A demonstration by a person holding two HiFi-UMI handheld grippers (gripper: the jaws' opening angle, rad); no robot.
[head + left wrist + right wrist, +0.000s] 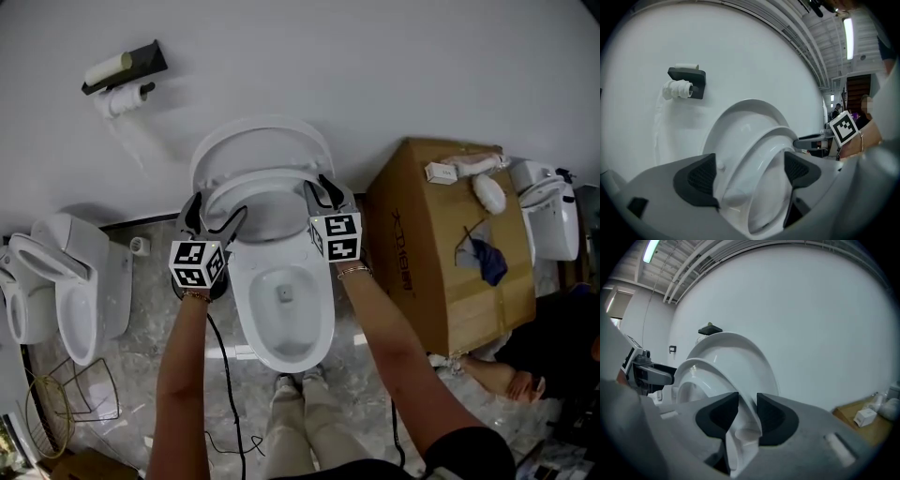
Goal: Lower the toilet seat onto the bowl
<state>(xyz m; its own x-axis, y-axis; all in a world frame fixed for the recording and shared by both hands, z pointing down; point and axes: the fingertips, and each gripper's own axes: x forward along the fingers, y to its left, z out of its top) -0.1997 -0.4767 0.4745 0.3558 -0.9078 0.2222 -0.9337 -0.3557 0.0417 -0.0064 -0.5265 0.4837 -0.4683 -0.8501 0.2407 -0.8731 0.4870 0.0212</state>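
Step in hand: grip phase, lowering not yet begun. Toilet seat (264,190) raised and tilted back toward the lid (262,139), well clear of the bowl (281,309), centre of scene against the far wall.

Right gripper (747,414): jaws narrow, pinched on the right edge of the seat, rim filling the gap between the pads. Looks like a real hold.

Left gripper (750,174): jaws wide apart, straddling the left side of the seat, no pad seen pressing on it. Holding nothing yet.

Next move, as judged: close left on the rim or just leave it as a guide, then swing both hands near and down in an arc about the far hinge. Keep the two sides level to avoid twisting the seat. Ease the last part so it doesn't slam. Thin pinch on smooth plastic, so slip likely if pulled fast.

Around:
- cardboard box (441,253) just right of the bowl, near the right forearm; small items on top, too small to name
- second toilet (70,286) at left, well apart
- another toilet (551,214) far right, behind the box
- paper holder (127,73) on the far wall, upper left
- black cable (221,375) on the floor by the left arm
- own feet near the front of the bowl

Nothing seen lying on the bowl rim; path down looks free.
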